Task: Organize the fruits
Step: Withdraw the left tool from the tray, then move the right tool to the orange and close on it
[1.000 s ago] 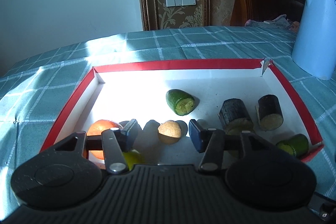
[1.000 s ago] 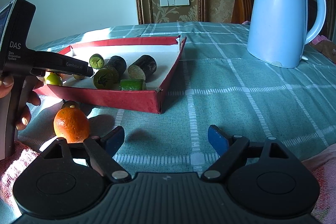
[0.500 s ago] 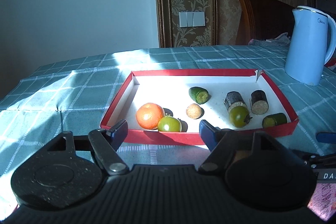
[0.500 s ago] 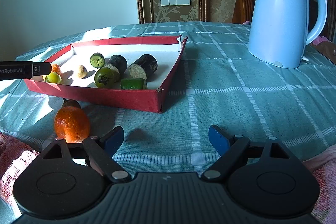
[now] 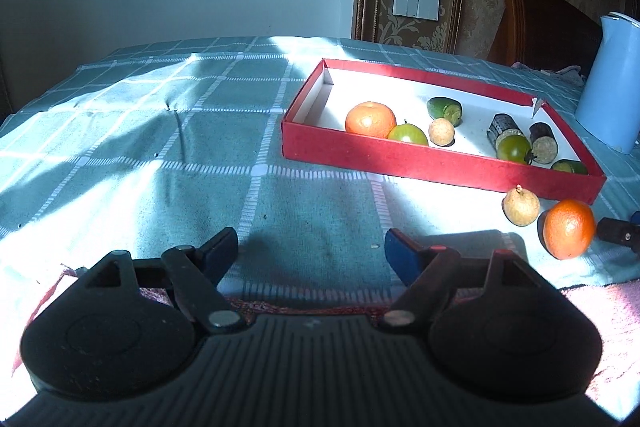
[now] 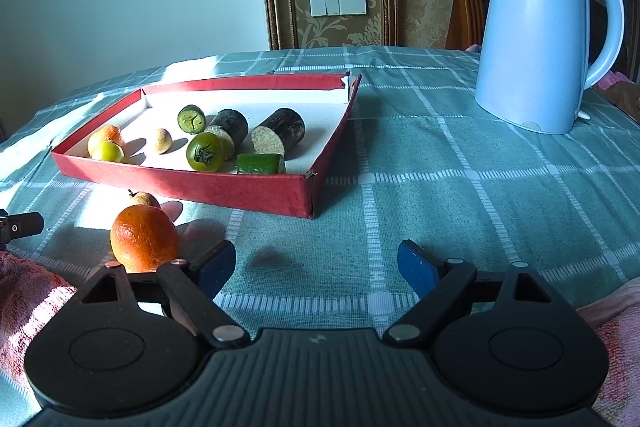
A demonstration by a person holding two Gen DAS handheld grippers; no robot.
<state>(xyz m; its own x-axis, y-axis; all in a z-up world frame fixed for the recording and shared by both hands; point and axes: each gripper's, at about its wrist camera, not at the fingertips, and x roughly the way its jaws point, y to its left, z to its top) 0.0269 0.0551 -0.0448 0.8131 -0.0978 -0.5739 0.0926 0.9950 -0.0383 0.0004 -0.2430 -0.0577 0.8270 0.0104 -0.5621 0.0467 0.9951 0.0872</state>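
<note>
A red tray (image 5: 436,161) (image 6: 224,187) holds an orange (image 5: 370,119), a green tomato (image 5: 408,135), a tan round fruit (image 5: 441,131), cucumber pieces (image 5: 445,108), dark cylinders (image 6: 280,135) and a dark green tomato (image 6: 205,151). On the cloth outside its near wall lie an orange (image 5: 569,229) (image 6: 144,237) and a small tan fruit (image 5: 521,207) (image 6: 143,199). My left gripper (image 5: 312,251) is open and empty, well back from the tray. My right gripper (image 6: 316,267) is open and empty, the orange just beyond its left finger.
A light blue kettle (image 6: 536,39) (image 5: 612,87) stands right of the tray on the green checked tablecloth (image 5: 160,147). A pink towel (image 6: 28,291) lies along the near table edge. A wooden chair (image 5: 536,23) stands behind the table.
My left gripper has pulled back out of the tray and swung left, empty. The right gripper has stayed still.
</note>
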